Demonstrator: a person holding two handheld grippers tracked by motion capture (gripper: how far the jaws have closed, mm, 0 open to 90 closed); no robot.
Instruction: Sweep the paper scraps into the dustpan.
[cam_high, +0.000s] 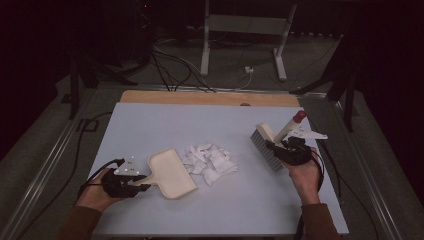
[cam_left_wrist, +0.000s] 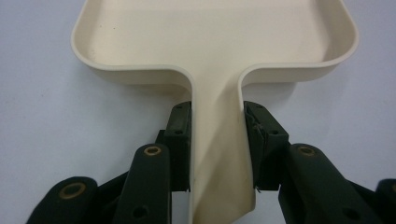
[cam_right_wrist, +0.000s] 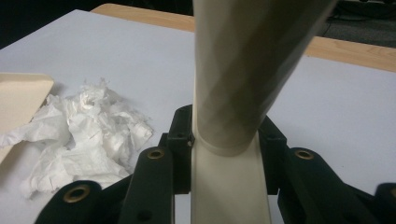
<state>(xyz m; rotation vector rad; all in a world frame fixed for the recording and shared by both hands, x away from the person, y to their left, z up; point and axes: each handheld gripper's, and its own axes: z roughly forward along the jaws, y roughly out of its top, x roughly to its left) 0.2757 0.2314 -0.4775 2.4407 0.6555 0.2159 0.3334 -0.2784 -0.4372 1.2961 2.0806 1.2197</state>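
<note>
My left gripper (cam_high: 141, 182) clamps the cream dustpan (cam_high: 171, 174) by its handle; its tray lies bare. Shredded paper (cam_high: 210, 162) sits just right of it. My right gripper (cam_high: 276, 148) is closed on the brush (cam_high: 270, 142)

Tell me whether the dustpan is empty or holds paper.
Empty: the dustpan shows a bare tray inside, and the paper scraps lie on the table beside its open edge.

No readable text, label, brand, number or sign stands on anything here.
</note>
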